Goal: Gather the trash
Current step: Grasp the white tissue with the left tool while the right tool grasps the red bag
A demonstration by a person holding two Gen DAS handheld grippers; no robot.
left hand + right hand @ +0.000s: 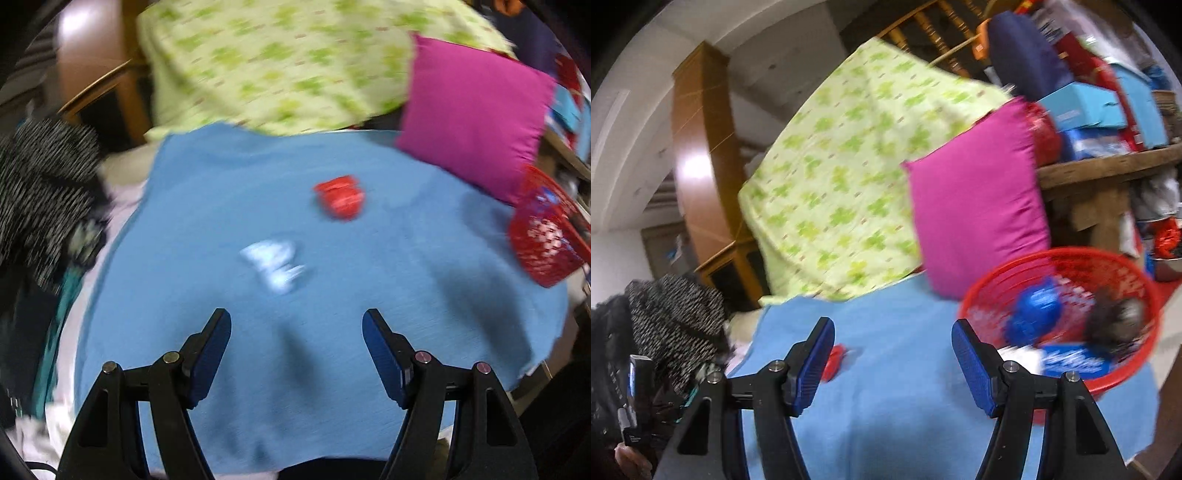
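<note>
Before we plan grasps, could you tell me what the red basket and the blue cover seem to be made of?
Red basket: probably moulded plastic, since its wall is an open lattice with a slight sheen. Blue cover: looks like soft matte cloth, going by its shallow folds and ragged edge; blur hides the weave.

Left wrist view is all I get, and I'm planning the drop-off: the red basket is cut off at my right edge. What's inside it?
Observer: The red basket already holds a blue ball-like item, blurred.
Operator: Anything else in there?
Observer: A dark fuzzy clump and a blue and white packet.
Operator: Is the right gripper carrying anything?
Observer: No, the right gripper is open and empty, over the blue cloth.
</note>
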